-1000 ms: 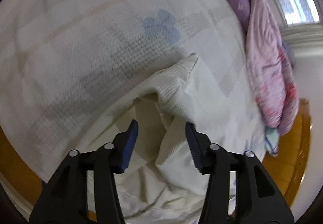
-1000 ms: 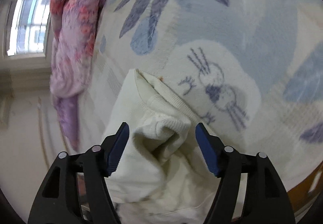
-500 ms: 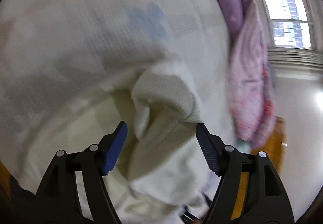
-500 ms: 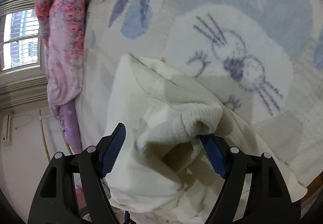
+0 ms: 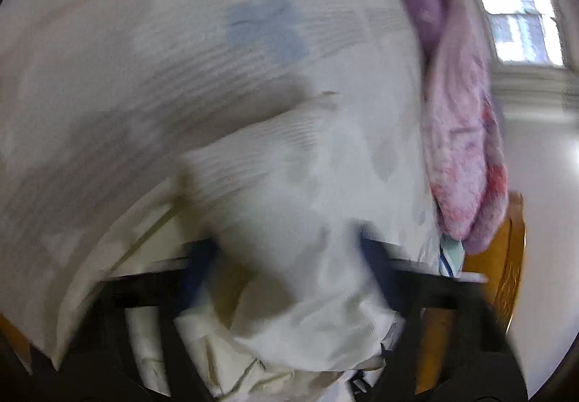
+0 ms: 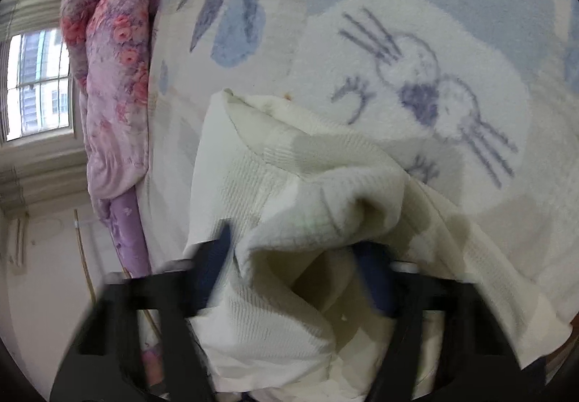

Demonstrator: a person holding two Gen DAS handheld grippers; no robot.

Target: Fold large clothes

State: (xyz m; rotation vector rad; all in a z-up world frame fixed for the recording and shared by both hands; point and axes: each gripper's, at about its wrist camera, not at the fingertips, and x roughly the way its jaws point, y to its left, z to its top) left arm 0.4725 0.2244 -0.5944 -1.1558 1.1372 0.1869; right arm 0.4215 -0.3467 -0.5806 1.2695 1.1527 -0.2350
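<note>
A cream-white knitted garment (image 5: 289,185) lies on the bed and bulges up between the fingers of my left gripper (image 5: 286,257). The left jaws stand wide apart, with cloth heaped over the gap; this view is blurred. In the right wrist view the same garment (image 6: 289,192) rises in a fold between the fingers of my right gripper (image 6: 296,257). The right jaws stand wide apart too, with the fold lying loosely between and over them.
The bed sheet (image 6: 434,40) bears blue feather and rabbit prints. A pink and purple flowered quilt (image 5: 459,134) is heaped along the bed's edge, also in the right wrist view (image 6: 112,83). A window (image 5: 517,11) and a wooden bed frame (image 5: 506,279) lie beyond.
Both grippers have pushed forward into the garment, so more cloth bulges between and over the fingers. The left view has swung and blurred. Both jaws stay wide apart.
</note>
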